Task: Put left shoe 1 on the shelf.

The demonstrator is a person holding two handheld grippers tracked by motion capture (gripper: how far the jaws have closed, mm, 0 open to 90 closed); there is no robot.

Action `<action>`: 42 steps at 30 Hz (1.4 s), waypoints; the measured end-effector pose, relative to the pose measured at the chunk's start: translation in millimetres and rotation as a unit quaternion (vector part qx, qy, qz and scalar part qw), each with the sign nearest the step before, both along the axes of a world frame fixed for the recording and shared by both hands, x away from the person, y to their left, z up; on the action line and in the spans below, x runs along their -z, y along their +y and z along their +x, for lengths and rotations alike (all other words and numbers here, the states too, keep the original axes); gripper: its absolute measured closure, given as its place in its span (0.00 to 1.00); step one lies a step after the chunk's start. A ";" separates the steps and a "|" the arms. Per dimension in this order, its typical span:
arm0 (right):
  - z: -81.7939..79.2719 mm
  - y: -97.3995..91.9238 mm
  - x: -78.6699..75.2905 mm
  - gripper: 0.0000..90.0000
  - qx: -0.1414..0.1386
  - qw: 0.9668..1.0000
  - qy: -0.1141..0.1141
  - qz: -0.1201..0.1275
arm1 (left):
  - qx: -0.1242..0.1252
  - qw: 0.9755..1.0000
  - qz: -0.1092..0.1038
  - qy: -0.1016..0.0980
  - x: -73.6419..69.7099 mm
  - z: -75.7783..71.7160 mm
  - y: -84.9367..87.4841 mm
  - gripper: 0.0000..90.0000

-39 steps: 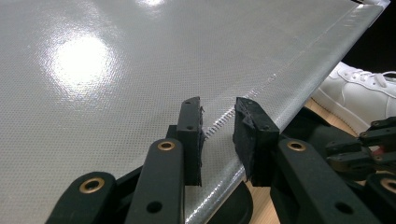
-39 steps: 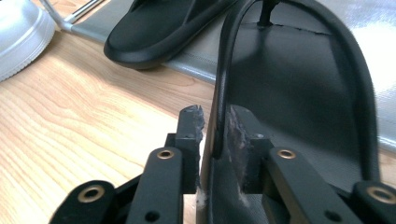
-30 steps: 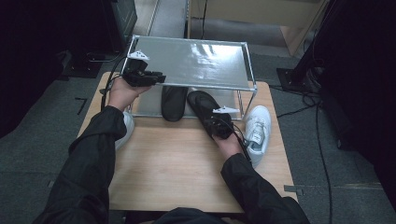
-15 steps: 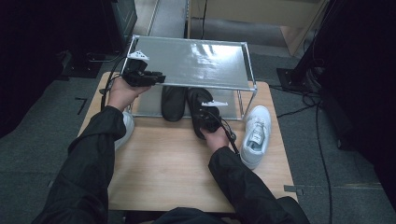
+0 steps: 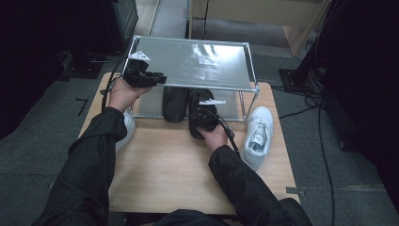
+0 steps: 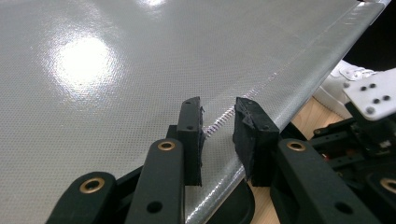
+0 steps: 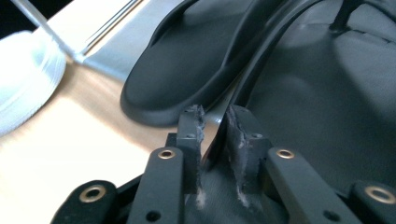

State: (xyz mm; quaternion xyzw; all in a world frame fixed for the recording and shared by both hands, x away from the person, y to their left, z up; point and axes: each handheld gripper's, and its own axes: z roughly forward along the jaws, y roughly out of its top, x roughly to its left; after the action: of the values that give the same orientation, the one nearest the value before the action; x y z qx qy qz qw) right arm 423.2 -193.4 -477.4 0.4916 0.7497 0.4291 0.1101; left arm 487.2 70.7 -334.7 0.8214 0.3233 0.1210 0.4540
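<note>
The table (image 5: 179,169) carries a low rack (image 5: 193,63) with a shiny grey top, and the work in hand looks like stowing black shoes on the shelf beneath it. One black shoe (image 5: 173,104) already lies under the rack. The second black shoe (image 5: 200,117) sits just beside it, toe under the top, heel poking out over the front edge.

The left gripper (image 5: 153,79) holds the rack's front rail, its jaws on either side of the edge, seemingly steadying the frame; whether they pinch it I cannot tell.

The right gripper (image 5: 207,117) sits at the second shoe's heel. Its jaws have just been opening, and the heel rim lies loosely between them, so I judge this shoe is being let go.

Next, I'd say, comes backing the right gripper off cleanly, then going for a white shoe (image 5: 258,136) at the rack's right. Another white shoe (image 5: 126,132) lies half hidden under the left sleeve. The right gripper's cable (image 5: 230,134) trails near that white shoe and could snag.
</note>
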 end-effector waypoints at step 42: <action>-67.2 -36.4 15.2 0.91 -0.043 0.999 0.015 -0.017 | -0.004 1.000 0.001 0.001 -0.4 -0.5 -0.9 0.81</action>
State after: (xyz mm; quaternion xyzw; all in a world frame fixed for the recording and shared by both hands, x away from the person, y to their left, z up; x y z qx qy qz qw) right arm 356.0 -229.8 -492.6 0.4632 0.7790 0.4131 0.0893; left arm 486.7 69.7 -334.4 0.8206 0.3272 0.1222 0.4523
